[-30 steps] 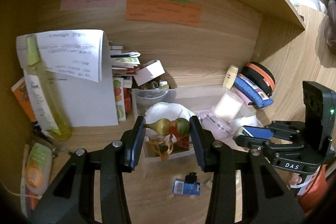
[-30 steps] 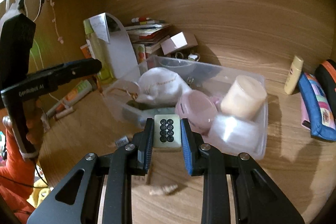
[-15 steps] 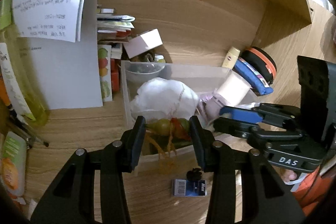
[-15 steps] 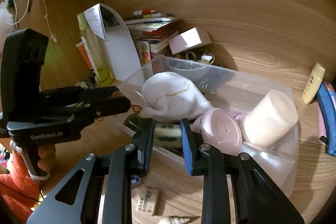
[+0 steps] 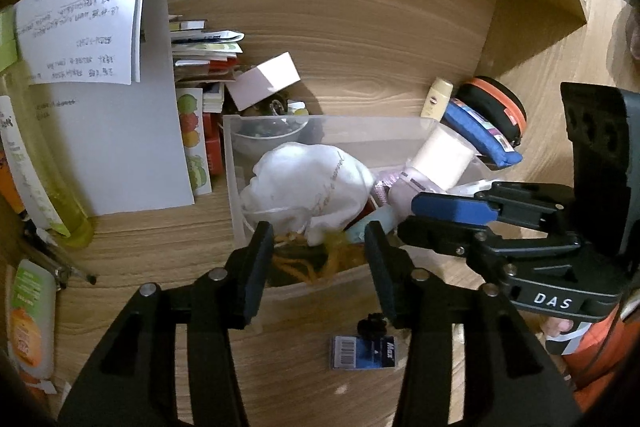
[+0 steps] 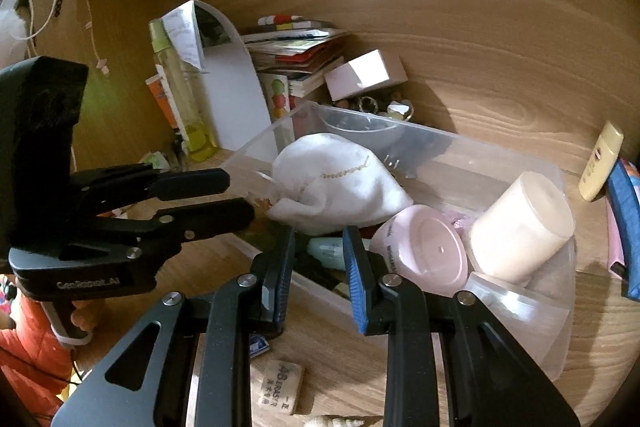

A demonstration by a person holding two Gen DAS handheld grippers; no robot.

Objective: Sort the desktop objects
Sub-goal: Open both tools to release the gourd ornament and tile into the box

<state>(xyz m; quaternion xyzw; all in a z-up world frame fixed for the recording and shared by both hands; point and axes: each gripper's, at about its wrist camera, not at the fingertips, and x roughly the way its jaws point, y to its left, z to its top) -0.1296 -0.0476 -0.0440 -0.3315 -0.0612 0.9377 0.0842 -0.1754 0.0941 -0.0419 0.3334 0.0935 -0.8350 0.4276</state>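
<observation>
Two changes: over the clear bin [image 5: 360, 131], your left tongs [image 5: 318, 243] are opening, and the tasselled charm [image 5: 332, 261] has dropped from between them into the bin. Your right tongs [image 6: 318, 239] stay clenched on the pale tile [image 6: 326, 249], now lowered inside and ready to release.

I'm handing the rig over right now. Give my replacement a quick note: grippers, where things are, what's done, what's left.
Left gripper: jaws opening over the clear bin; the orange tassel trinket lies inside, free of the pads.
Right gripper: shut on a pale green tile at the bin's near edge.
Done: white pouch and pink jar are in the bin.
Left: release the tile, then the blue packet and eraser on the desk.
</observation>
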